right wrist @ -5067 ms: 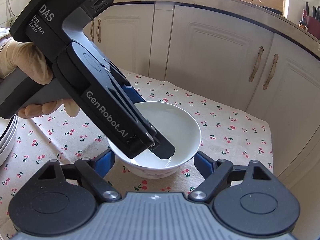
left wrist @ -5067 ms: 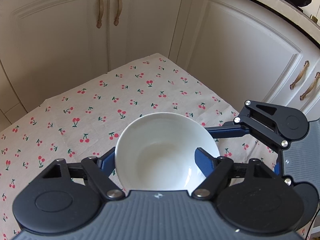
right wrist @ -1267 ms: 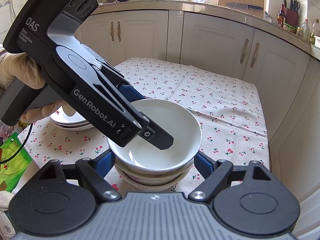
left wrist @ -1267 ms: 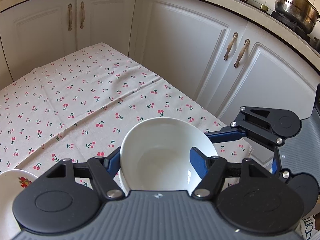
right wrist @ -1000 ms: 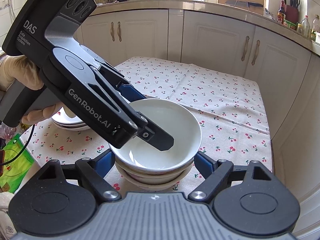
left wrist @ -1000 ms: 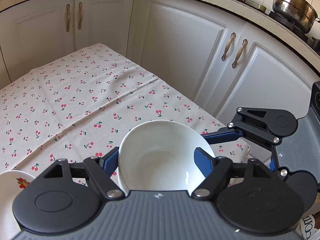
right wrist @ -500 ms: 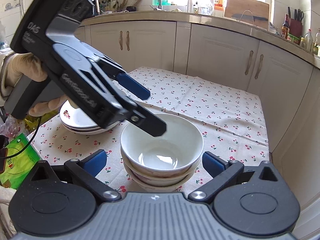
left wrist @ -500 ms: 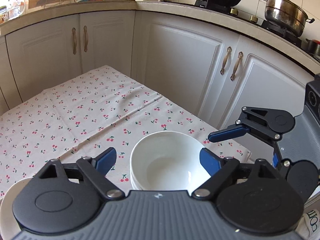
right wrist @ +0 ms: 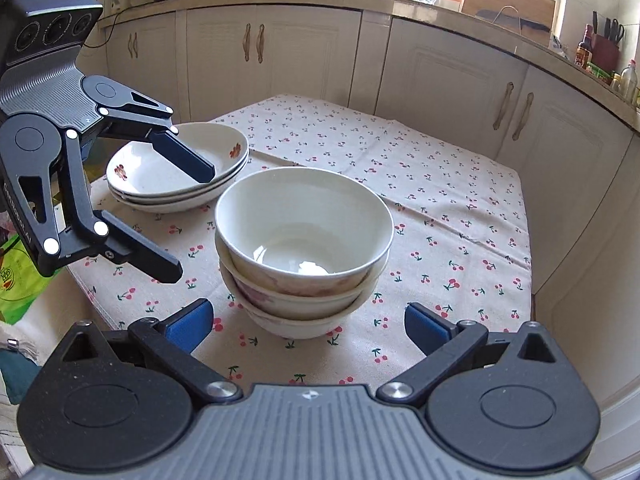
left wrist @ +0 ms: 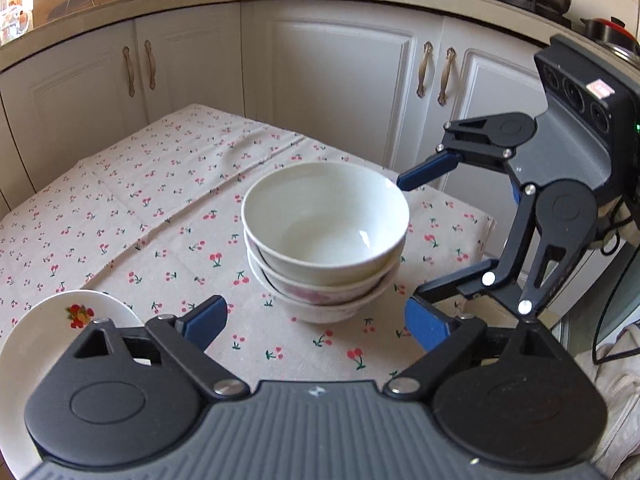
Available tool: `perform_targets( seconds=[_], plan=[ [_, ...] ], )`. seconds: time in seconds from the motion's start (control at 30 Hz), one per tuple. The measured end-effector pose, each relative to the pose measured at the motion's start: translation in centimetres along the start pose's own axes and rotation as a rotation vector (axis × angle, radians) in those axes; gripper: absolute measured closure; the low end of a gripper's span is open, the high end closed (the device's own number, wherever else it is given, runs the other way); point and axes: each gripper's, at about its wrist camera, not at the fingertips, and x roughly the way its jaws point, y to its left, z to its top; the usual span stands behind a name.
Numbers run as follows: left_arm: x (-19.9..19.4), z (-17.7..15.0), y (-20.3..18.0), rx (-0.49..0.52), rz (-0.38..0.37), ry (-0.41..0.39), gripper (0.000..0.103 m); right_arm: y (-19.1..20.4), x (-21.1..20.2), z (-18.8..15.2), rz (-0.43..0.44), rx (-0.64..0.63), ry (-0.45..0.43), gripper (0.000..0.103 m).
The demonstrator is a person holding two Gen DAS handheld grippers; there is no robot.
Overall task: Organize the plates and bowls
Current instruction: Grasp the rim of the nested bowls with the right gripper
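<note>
A stack of three white bowls (left wrist: 324,240) stands on the cherry-print tablecloth (left wrist: 120,208); it also shows in the right wrist view (right wrist: 304,248). My left gripper (left wrist: 316,322) is open and empty, drawn back short of the stack; it shows in the right wrist view (right wrist: 186,224) at the left. My right gripper (right wrist: 308,326) is open and empty just in front of the stack; it shows in the left wrist view (left wrist: 416,240) to the right of the bowls. A stack of flower-print plates (right wrist: 176,168) sits to the left behind the bowls, partly hidden by the left gripper.
One flower-print plate's rim (left wrist: 64,312) shows at the lower left. White cabinets (right wrist: 440,72) wrap around the table's far and right sides. The table edge (right wrist: 530,280) drops off at the right. A green bag (right wrist: 16,276) lies below the table's left edge.
My left gripper has let go of the top bowl, opened and pulled back and up. The bowl now rests on the stack. My right gripper has also drawn back.
</note>
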Motion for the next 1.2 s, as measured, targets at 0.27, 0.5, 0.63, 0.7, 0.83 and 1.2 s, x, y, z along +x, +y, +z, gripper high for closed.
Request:
perform_targets(
  seconds=[0.27, 0.5, 0.63, 0.7, 0.83, 1.2],
  plan=[
    [2.8, -0.1, -0.1, 0.100, 0.008, 0.052, 0.008, -1.3, 2.1, -0.2, 0.023, -0.048, 0.051, 0.000],
    [4.7, 0.2, 0.8, 0.111, -0.040, 0.094, 0.008, -2.3, 3.8, 0.3, 0.072, -0.092, 0.083, 0.000],
    [5.4, 0.6, 1.3, 0.113, -0.074, 0.110, 0.008, -2.8, 4.5, 0.6, 0.122, -0.114, 0.098, 0.000],
    [5.9, 0.7, 1.5, 0.119, -0.091, 0.113, 0.008, -2.8, 4.8, 0.8, 0.145, -0.131, 0.106, 0.000],
    [6.4, 0.8, 2.1, 0.122, -0.129, 0.125, 0.009, -3.0, 5.4, 1.2, 0.191, -0.153, 0.123, 0.000],
    [6.5, 1.2, 3.1, 0.129, -0.203, 0.120, 0.010, -3.1, 5.8, 2.1, 0.249, -0.234, 0.140, 0.001]
  ],
)
